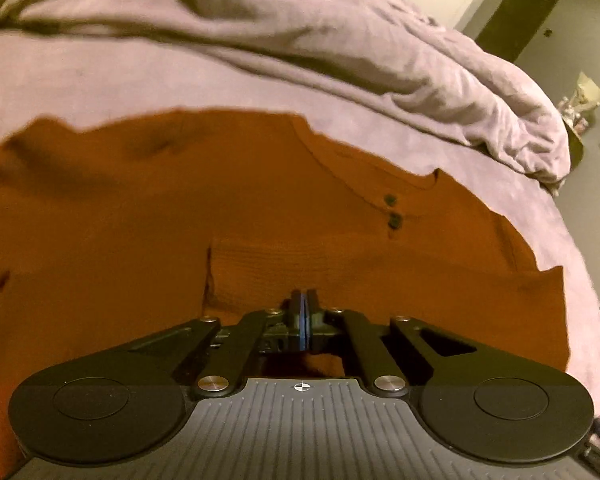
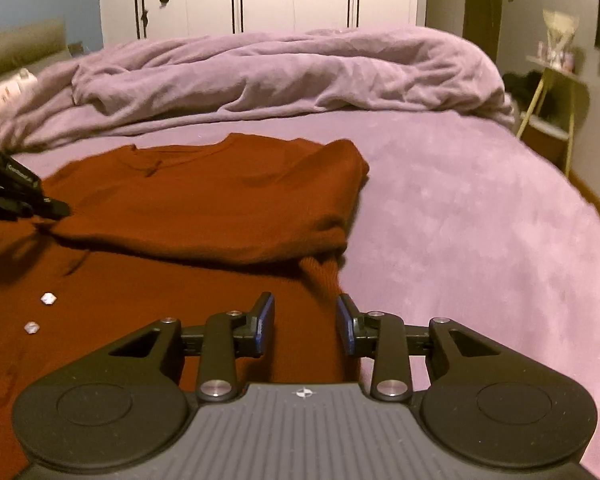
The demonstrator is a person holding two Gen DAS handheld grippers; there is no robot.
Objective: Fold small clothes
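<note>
Handling: the shirt (image 1: 148,208) looks light, soft and limp; I judge it will sag and crease wherever it is lifted, and drag a little on the fuzzy bed cover (image 2: 480,208) instead of sliding.
Where to hold: best at an edge or a fold corner, taking all layers at once, such as the ribbed cuff (image 2: 322,276) or the hem; a pinch in the middle would likely just bunch it up.
Look: rust-orange knit, round neck with a short placket and two dark buttons (image 1: 392,210); in the right view two pale studs (image 2: 40,312) show on the near cloth.
Place: it lies spread on the bed cover, near the front edge, with the rumpled blanket (image 2: 284,72) well beyond it on the far side.
Fold state: one part is already turned over onto the body, its folded edge running left to right.
Left gripper (image 1: 304,300): fingers pressed together low over the folded sleeve; whether cloth is caught between them I cannot tell.
Right gripper (image 2: 306,324): fingers spread, empty, just near the cuff at the shirt's right edge.
</note>
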